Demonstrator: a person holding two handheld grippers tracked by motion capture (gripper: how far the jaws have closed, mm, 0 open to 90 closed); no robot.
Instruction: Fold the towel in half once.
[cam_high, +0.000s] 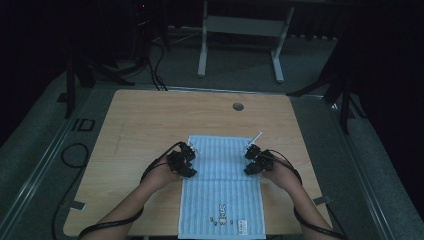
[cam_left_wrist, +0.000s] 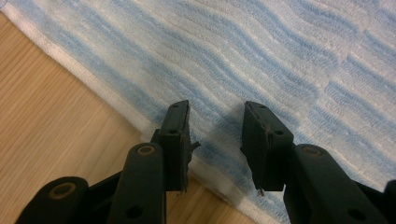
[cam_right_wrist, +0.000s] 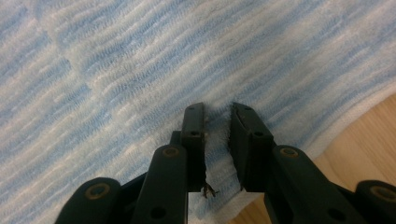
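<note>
High view: a towel (cam_high: 222, 185) was laid flat on the table (cam_high: 140, 125), its near end hanging past the edge. Both grippers, left (cam_high: 189, 161) and right (cam_high: 251, 161), were set at its opposite side hems, jaws slightly apart over the cloth, nothing pinched, probably for a symmetrical fold.

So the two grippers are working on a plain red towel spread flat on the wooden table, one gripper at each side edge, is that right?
Not quite: the towel is light blue with white stripes, not plain red, as the high view shows. The rest holds: it lies spread on the wooden table, with the left gripper and right gripper at its side edges.
</note>
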